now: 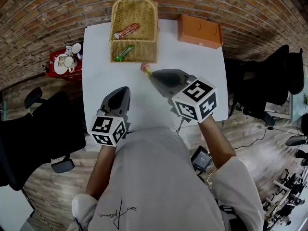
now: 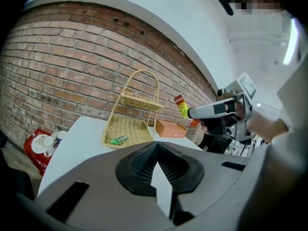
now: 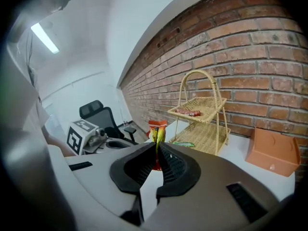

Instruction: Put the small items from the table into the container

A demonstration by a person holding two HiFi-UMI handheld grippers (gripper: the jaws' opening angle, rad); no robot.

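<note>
A two-tier wicker basket (image 1: 134,30) stands at the far side of the white table (image 1: 202,85). A red packet (image 1: 126,31) lies on its upper tier and a green one (image 1: 123,53) on the lower tier. My right gripper (image 1: 150,73) is shut on a small yellow and red packet (image 1: 145,69), held in the air just in front of the basket. In the right gripper view the packet (image 3: 157,129) sticks up from between the jaws. My left gripper (image 1: 124,89) hovers shut and empty over the near side of the table.
An orange box (image 1: 199,31) lies to the right of the basket, near the table's far right corner. A red bag with cups (image 1: 65,64) sits on the floor to the left. Black office chairs (image 1: 43,124) stand on both sides of the table.
</note>
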